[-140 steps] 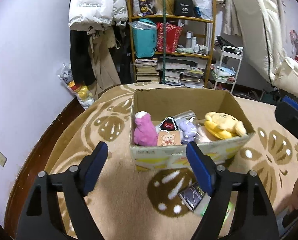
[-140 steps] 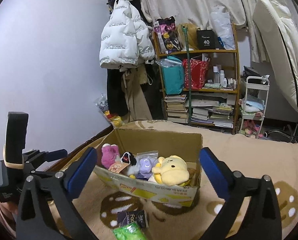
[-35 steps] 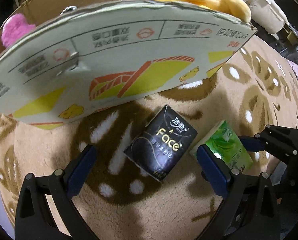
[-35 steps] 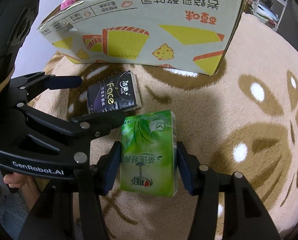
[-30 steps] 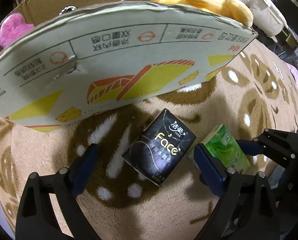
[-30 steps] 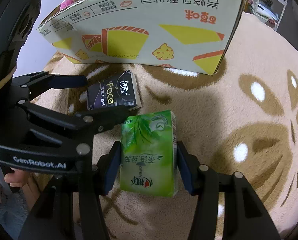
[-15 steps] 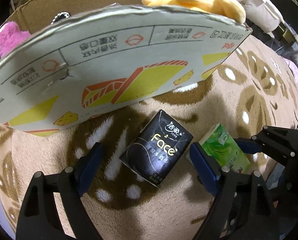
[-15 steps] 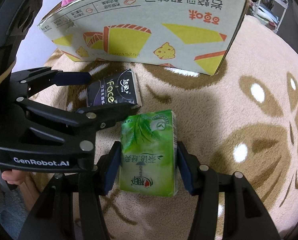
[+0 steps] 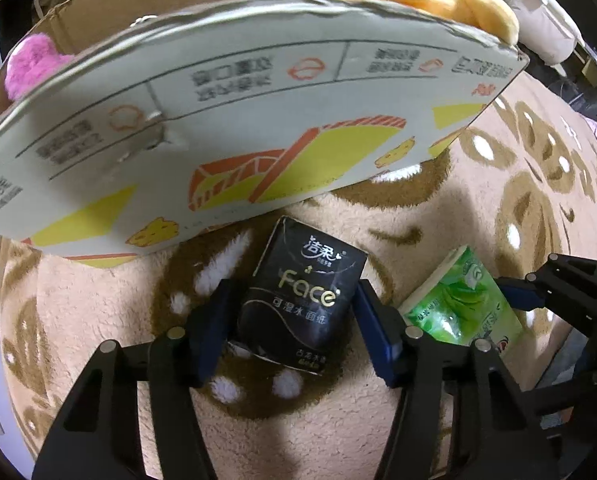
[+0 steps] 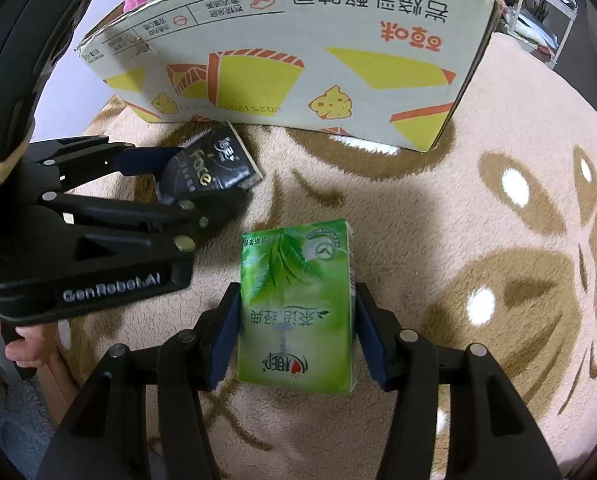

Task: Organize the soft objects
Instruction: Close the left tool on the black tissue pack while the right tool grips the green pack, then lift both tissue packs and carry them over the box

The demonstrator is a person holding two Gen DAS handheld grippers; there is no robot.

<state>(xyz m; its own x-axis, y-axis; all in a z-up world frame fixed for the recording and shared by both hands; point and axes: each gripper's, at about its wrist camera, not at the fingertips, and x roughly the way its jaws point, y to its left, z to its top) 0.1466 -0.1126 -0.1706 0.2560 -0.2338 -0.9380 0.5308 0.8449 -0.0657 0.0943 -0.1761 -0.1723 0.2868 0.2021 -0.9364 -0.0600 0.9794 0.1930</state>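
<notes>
On the patterned rug (image 9: 438,216), seen from the left wrist, the left gripper (image 9: 294,312) is clamped on the black tissue pack (image 9: 298,300), which lies just in front of the cardboard box (image 9: 238,120); a pink plush (image 9: 30,64) and a yellow plush (image 9: 418,0) show above the box's rim, and the green tissue pack (image 9: 462,300) lies beside the black one. From the right wrist, the right gripper (image 10: 296,320) is clamped on the green tissue pack (image 10: 296,304), which rests on the rug (image 10: 478,200) near the box (image 10: 298,52), with the left gripper (image 10: 170,178) closed on the black tissue pack (image 10: 212,170) at the box's front edge.
</notes>
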